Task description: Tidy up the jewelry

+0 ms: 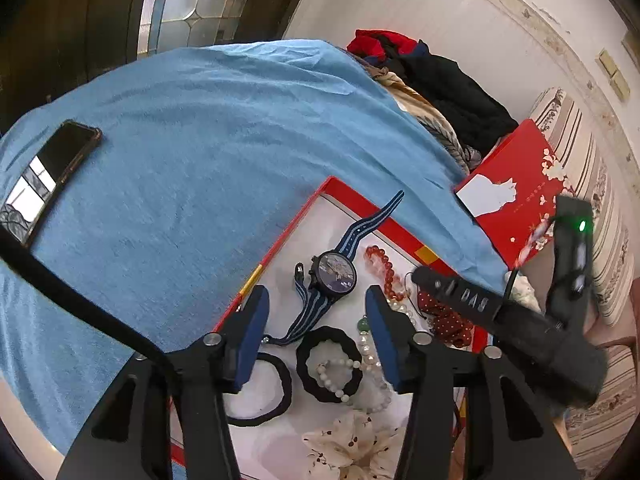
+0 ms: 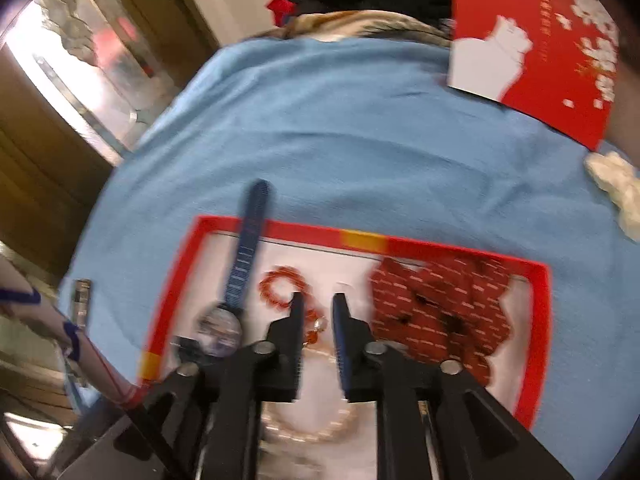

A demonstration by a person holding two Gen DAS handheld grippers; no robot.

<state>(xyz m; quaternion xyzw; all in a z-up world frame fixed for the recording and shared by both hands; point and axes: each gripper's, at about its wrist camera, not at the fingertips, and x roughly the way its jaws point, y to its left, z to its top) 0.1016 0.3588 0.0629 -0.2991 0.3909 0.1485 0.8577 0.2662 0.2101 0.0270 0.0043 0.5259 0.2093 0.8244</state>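
Note:
An open red box tray [image 1: 320, 194] holds the jewelry. In it lie a dark watch [image 1: 336, 274] on a blue striped strap, a red bead bracelet [image 1: 380, 264], a black scrunchie [image 1: 328, 364] around a white bead bracelet [image 1: 340, 376], a thin black hair tie [image 1: 264, 394], a pearl necklace [image 1: 370, 350] and a red dotted scrunchie [image 1: 444, 320]. My left gripper [image 1: 316, 290] hovers open above the watch, touching nothing. My right gripper [image 2: 319, 300] is open by a narrow gap over the tray [image 2: 540, 320], between the red beads [image 2: 280, 286] and the red scrunchie [image 2: 440, 312], gripping nothing.
A blue cloth [image 1: 208, 128] covers the table. A black phone [image 1: 48, 176] lies at its left. The red box lid [image 1: 516, 192] leans at the right, with piled clothes [image 1: 440, 80] behind it. Something crumpled and white [image 2: 616, 188] lies beyond the tray's right side.

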